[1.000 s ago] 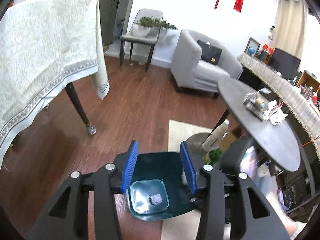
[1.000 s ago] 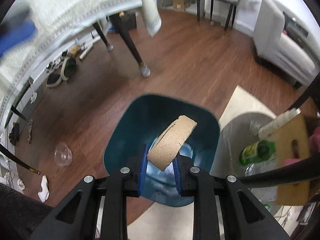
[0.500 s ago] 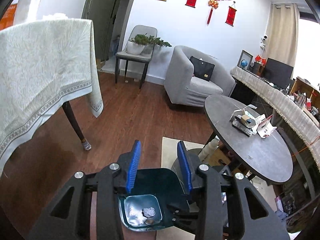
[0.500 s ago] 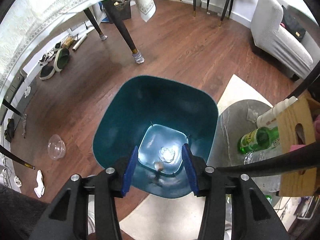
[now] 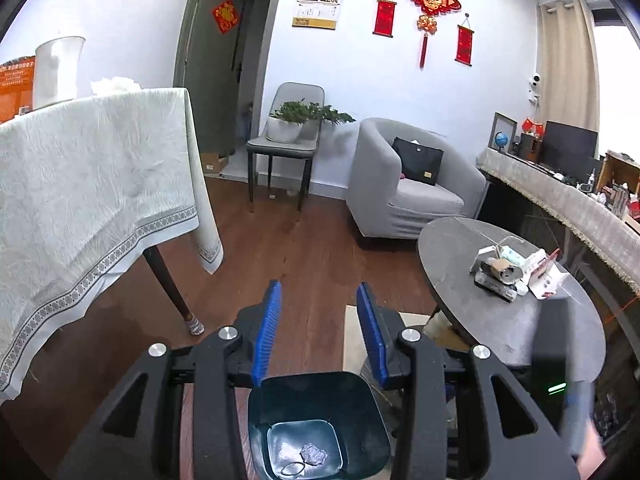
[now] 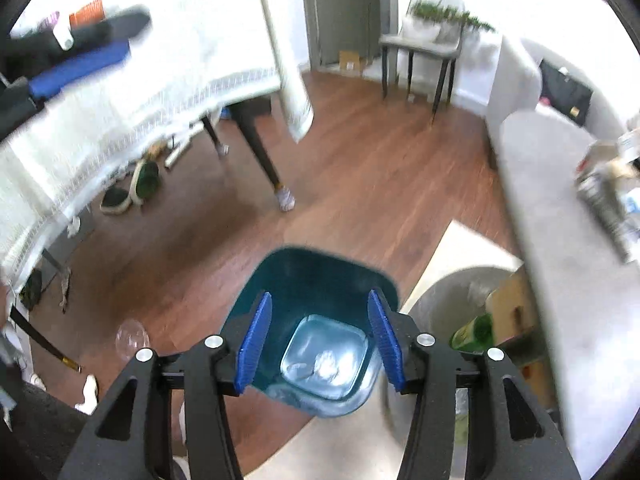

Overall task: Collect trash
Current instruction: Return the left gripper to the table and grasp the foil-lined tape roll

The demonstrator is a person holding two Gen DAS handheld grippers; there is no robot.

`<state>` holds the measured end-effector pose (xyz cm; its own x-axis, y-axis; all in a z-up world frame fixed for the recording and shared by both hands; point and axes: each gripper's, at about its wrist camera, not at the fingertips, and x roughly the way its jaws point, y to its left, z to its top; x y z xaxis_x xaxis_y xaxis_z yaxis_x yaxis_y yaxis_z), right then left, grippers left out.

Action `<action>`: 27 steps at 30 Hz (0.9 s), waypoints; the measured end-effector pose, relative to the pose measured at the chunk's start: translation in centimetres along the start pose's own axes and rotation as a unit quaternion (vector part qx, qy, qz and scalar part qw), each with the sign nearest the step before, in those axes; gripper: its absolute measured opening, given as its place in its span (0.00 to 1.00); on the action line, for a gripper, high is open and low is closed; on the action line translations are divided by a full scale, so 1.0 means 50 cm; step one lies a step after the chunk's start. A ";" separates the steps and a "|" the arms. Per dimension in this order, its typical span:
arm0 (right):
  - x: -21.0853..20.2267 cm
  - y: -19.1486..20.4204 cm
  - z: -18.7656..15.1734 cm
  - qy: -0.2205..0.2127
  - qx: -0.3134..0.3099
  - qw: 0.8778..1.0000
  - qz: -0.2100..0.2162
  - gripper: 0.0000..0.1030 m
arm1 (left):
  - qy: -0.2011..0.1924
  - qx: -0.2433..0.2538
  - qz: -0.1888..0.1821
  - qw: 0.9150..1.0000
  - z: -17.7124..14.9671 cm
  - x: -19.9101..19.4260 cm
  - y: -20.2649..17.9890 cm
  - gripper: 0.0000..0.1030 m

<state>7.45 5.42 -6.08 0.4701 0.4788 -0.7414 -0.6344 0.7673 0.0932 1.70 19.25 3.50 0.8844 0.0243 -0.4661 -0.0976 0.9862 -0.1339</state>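
A teal trash bin (image 5: 372, 412) (image 6: 320, 276) stands on the wood floor at the rug's edge. A crumpled silver wad (image 5: 314, 453) (image 6: 328, 362) and a thin ring (image 5: 294, 469) lie on its bottom. My left gripper (image 5: 318, 300) is open and empty, raised above and behind the bin. My right gripper (image 6: 320, 308) is open and empty, right over the bin's mouth. A heap of small items (image 5: 512, 272) lies on the round grey table (image 5: 460, 280); it shows blurred in the right wrist view (image 6: 608, 196).
A table with a white cloth (image 5: 80, 184) stands at the left, its leg (image 5: 176, 300) near the bin. A clear plastic cup (image 6: 130, 338) lies on the floor. A green bottle (image 6: 472, 332) sits under the round table. A grey armchair (image 5: 404, 184) and chair (image 5: 288, 144) stand behind.
My right gripper opened and let the cork ring fall into the bin, then rose and tilted up. My left gripper lifted and now looks out across the room.
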 end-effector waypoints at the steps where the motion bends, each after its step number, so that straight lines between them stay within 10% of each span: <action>1: -0.012 -0.007 0.002 -0.009 0.000 1.000 -0.002 0.51 | -0.001 -0.001 -0.001 1.000 -0.001 0.001 -0.004 0.41; 27: -0.230 -0.366 -0.013 -0.110 0.082 0.975 -0.175 0.74 | 0.000 0.051 -0.071 0.996 0.009 0.116 -0.283 0.78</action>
<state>13.24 -14.41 0.32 0.7718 0.2421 -0.5880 -0.3140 0.9492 -0.0213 8.41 5.53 3.09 0.8862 -0.1170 -0.4483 0.0758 0.9912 -0.1088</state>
